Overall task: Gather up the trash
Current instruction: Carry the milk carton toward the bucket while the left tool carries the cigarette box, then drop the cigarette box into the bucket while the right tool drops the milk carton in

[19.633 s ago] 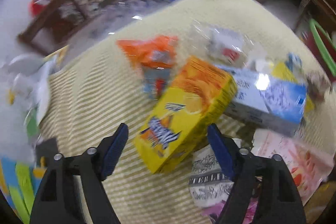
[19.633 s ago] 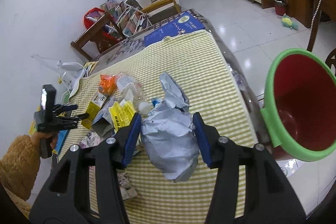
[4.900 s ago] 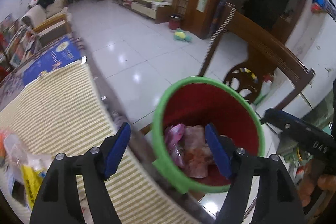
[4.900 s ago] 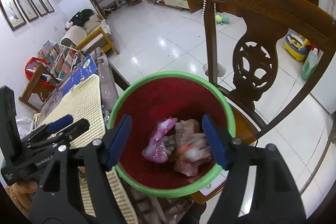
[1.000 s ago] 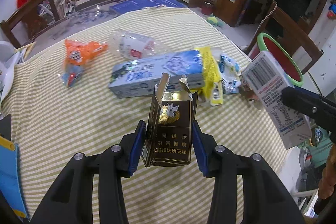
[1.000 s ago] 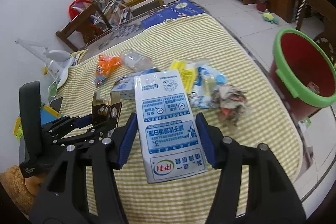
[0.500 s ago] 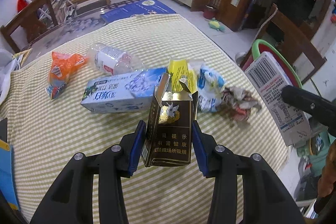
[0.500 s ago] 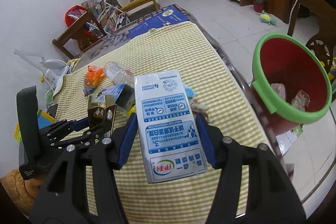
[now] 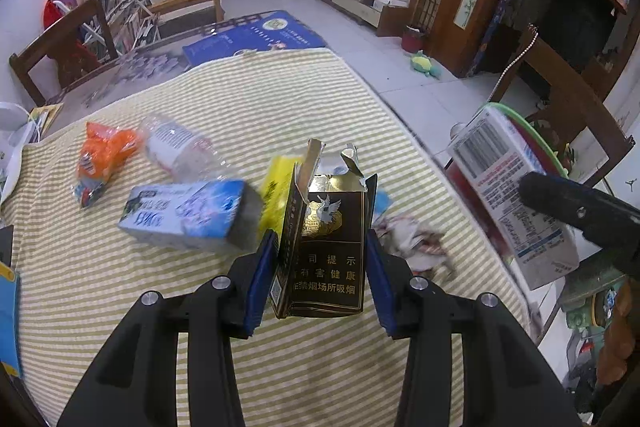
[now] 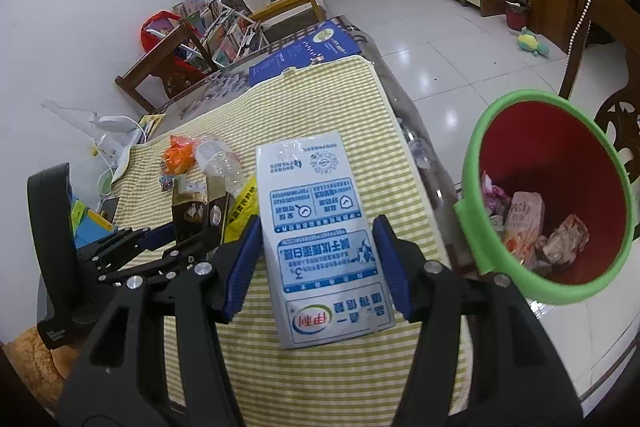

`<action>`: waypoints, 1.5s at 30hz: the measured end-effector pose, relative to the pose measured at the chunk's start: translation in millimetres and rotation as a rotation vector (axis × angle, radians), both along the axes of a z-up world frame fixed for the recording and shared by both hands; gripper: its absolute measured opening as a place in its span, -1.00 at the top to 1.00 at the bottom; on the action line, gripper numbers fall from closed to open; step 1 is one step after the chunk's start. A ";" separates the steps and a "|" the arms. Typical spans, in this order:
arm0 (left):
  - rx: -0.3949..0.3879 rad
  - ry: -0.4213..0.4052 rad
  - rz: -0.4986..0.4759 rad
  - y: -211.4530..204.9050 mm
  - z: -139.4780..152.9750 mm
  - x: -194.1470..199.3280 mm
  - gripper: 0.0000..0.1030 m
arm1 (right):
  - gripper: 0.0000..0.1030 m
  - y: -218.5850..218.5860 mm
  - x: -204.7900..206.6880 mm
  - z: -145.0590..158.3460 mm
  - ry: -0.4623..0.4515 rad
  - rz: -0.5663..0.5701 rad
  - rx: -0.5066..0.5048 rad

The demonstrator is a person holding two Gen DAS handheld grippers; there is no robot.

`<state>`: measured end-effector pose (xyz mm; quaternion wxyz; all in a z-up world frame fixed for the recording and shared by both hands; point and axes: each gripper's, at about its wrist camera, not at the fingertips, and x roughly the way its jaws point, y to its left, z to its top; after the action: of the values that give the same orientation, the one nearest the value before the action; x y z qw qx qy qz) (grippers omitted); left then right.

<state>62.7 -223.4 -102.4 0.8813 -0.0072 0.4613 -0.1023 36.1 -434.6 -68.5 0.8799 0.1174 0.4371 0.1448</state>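
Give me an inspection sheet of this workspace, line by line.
Surface: table under a yellow striped cloth.
Job's things: black cigarette box in left gripper; white milk carton in right gripper; red bin, green rim, holds wrappers.
Clutter: blue carton, clear bottle, orange wrapper, yellow wrapper, crumpled paper.
Cables: nothing seen.
Surroundings: wooden chairs, tiled floor.
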 end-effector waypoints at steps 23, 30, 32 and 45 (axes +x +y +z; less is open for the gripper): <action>-0.049 -0.048 -0.119 -117.9 34.4 34.2 0.20 | -0.07 -139.2 13.0 2.4 -0.022 -0.205 0.026; -0.077 -0.037 -0.203 -167.6 36.1 40.8 0.20 | -0.07 -184.3 7.4 -4.0 -0.013 -0.282 0.024; -0.086 -0.039 -0.234 -186.5 38.0 43.8 0.20 | -0.07 -191.4 7.1 -4.7 -0.012 -0.300 0.023; -0.141 -0.063 -0.252 -213.2 49.8 58.8 -0.35 | -0.57 -224.0 0.2 -7.5 -0.012 -0.424 0.008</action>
<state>121.5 -436.6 -52.6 0.8728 -0.0079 0.4223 -0.2446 36.3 -658.6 -76.0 0.8928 0.2094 0.3966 -0.0411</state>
